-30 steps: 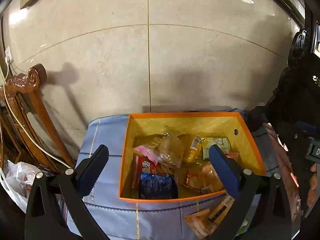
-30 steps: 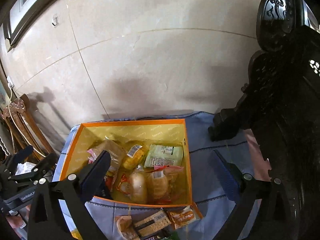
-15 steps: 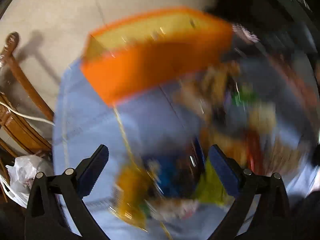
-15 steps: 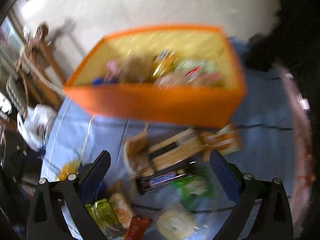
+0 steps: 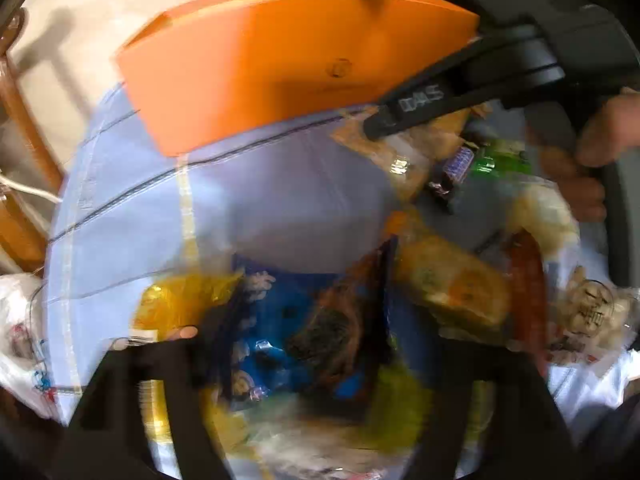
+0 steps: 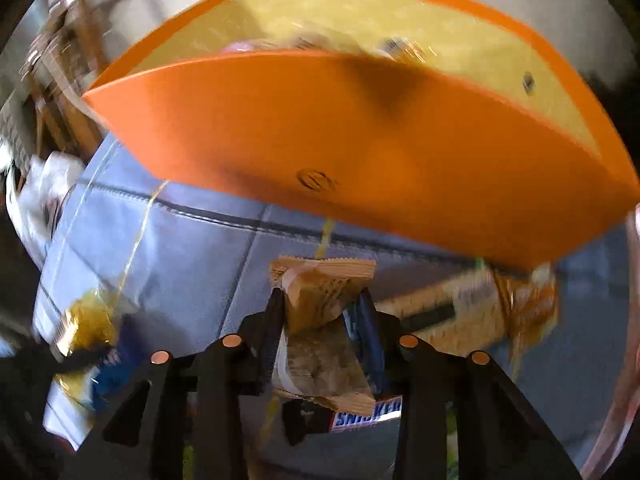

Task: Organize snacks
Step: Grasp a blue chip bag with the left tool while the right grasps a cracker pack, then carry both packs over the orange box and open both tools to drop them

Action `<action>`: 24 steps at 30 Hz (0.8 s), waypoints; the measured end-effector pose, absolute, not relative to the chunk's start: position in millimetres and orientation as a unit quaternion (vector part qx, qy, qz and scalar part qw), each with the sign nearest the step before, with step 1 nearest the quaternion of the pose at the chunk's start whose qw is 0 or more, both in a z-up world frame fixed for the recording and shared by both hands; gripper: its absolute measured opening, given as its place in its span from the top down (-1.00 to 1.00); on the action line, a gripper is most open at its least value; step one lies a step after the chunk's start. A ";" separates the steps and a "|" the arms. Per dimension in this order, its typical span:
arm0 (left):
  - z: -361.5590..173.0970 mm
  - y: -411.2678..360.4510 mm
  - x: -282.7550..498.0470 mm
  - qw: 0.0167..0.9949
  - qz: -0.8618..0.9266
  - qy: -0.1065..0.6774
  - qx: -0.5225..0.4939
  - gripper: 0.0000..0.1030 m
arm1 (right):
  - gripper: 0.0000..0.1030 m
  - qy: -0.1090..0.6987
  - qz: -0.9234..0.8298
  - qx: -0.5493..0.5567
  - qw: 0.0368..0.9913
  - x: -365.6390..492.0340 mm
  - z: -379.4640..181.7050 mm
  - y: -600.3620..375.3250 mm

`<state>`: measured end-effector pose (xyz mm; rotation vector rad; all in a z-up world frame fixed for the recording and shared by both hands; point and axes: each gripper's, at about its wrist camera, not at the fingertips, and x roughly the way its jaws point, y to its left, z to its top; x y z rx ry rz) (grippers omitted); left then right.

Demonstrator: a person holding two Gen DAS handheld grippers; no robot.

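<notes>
Below the orange cardboard box (image 6: 360,152) on the blue-clothed worktop (image 6: 192,248) | right tool (image 6: 322,344) closing, pinching tan crinkly snack packet (image 6: 324,292) mid-body; light, soft, crushable | left tool (image 5: 304,360) closing over blue foil snack bag (image 5: 288,320), slippery, contact unclear.

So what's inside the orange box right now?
In the right wrist view, the orange box shows its yellow lining and a few blurred wrapper tops above the front wall; that wall hides everything lower inside.

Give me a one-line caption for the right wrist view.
Right gripper jaws closing around a tan snack packet on the blue cloth, before the orange box.
</notes>
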<state>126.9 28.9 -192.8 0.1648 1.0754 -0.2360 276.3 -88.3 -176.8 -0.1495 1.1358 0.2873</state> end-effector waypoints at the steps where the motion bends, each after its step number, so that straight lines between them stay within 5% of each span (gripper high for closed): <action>1: -191.4 31.9 126.5 0.848 -0.114 0.513 0.068 -0.19 | 0.36 0.539 0.137 -0.063 0.829 276.1 -176.7 -89.1; 15: -157.3 75.3 106.8 0.854 -0.099 0.508 -0.040 0.11 | 0.63 0.531 0.134 -0.017 0.836 256.7 -148.8 -112.6; 24: -121.2 92.0 100.1 0.875 -0.103 0.468 -0.063 0.15 | 0.64 0.519 0.158 0.009 0.840 247.4 -127.7 -120.9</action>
